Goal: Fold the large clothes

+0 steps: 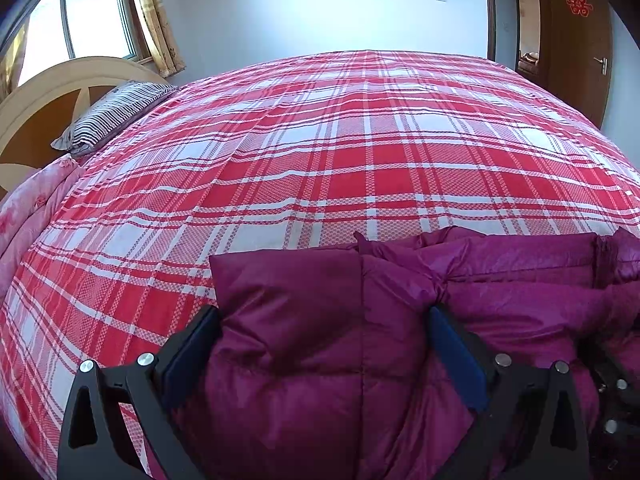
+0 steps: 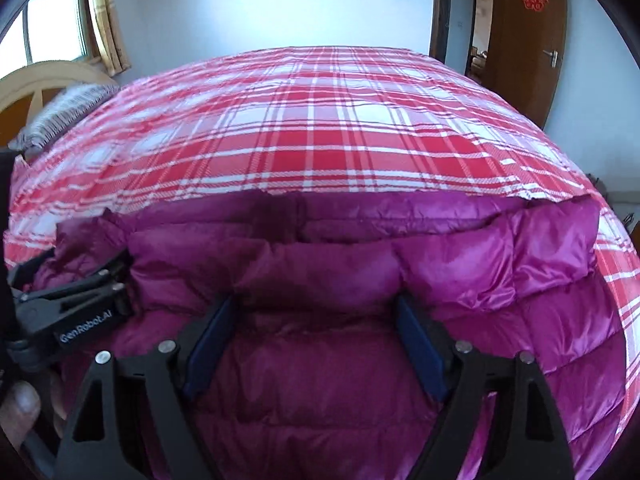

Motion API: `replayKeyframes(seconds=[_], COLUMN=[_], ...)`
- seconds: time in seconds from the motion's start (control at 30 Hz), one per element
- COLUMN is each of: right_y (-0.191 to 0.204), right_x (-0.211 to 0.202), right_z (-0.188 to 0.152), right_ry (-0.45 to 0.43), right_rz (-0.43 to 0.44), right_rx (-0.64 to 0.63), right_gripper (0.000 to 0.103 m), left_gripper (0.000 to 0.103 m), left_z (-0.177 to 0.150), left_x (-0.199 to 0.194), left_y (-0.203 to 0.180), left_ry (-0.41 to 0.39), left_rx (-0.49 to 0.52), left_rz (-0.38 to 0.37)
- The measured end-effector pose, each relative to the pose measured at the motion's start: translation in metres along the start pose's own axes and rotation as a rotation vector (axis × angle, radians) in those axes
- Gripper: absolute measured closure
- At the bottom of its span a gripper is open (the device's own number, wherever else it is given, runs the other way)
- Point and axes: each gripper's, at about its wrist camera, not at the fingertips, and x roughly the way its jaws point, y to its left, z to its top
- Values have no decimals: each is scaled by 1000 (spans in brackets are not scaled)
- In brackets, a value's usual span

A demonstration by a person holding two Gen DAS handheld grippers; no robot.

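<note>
My left gripper (image 1: 324,316) and right gripper (image 2: 314,308) both have jaws spread wide, astride bulges of the magenta puffer jacket (image 2: 320,264), which lies at the near edge of the plaid-covered bed (image 1: 320,140); a real grip I cannot tell.

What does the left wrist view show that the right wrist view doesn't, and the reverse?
Only the left wrist view shows the pink floral quilt beside the striped pillow. Only the right wrist view shows the left tongs from the side and the magenta puffer jacket's right edge. Both share the red plaid bedsheet, the jacket and the wooden door.
</note>
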Motion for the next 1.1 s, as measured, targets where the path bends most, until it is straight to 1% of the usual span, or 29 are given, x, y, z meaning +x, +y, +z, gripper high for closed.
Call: replayKeyframes(seconds=[0.2, 0.27, 0.33, 0.4, 0.43, 0.47, 0.53, 0.57, 0.6, 0.63, 0.7, 0.73, 0.77, 0.83, 0.87, 0.9, 0.97, 1.0, 1.03, 1.07, 1.1], right_y=[2, 1, 1, 1, 1, 1, 1, 1, 2, -2, -19, -25, -36, -68, -79, -97, -125, -138, -144, -148, -148], right_x=[7, 9, 10, 9, 10, 10, 9, 8, 7, 3, -10, -17, -26, -41, -43, -40, -24, -10, 0, 8, 11], right_z=[-1, -1, -1, -1, -1, -1, 0, 0, 0, 1, 5, 6, 8, 13, 15, 17, 18, 16, 13, 11, 10], right_ry=[24, 24, 23, 21, 19, 19, 20, 19, 17, 13, -4, -26, -67, -143, -157, -157, -108, -67, -46, -35, -37], right_rz=[-5, -1, -2, 1, 2, 3, 6, 9, 13, 48, 130, 136, 132, 92, 84, 59, 32, 20, 24, 48, 51], right_rx=[-8, -3, -5, -2, -1, -1, 1, 0, -8, 9, 52, 62, 75, 135, 162, 206, 272, 303, 318, 335, 339], right_gripper=[15, 15, 14, 14, 14, 14, 14, 14, 14, 14, 15, 15, 15, 13, 11, 10, 10, 10, 10, 8, 6], left_gripper=[1, 1, 1, 1, 1, 1, 1, 1, 1, 1, 1, 1, 1, 1, 1, 1, 1, 1, 1, 1, 1], left_z=[3, 4, 1, -2, -3, -5, -9, -10, -10, -10, -11, -10, -10, -10, -10, -10, -9, -9, -8, -7, -6], left_x=[-4, -13, -27, -34, -33, -29, -17, -10, -9, -9, -8, -8, -7, -6, -6, -6, -6, -7, -8, -11, -15], left_y=[2, 8, 12, 7, 2, -5, -4, -2, -1, -1, -2, -2, -3, -4, -5, -7, -8, -9, -9, -10, -10], left_ry=[22, 37, 21, 13, 14, 23, 37, 53, 53, 50, 45, 45, 45, 43, 42, 41, 39, 38, 37, 38, 36], left_rx=[5, -28, -71, -78, -61, -27, -47, -56, -62, -63, -61, -62, -60, -54, -51, -49, -44, -39, -33, -27, -24], left_rz=[-4, -22, -62, -87, -82, -52, -58, -74, -80, -82, -82, -84, -84, -79, -76, -75, -79, -77, -74, -69, -63])
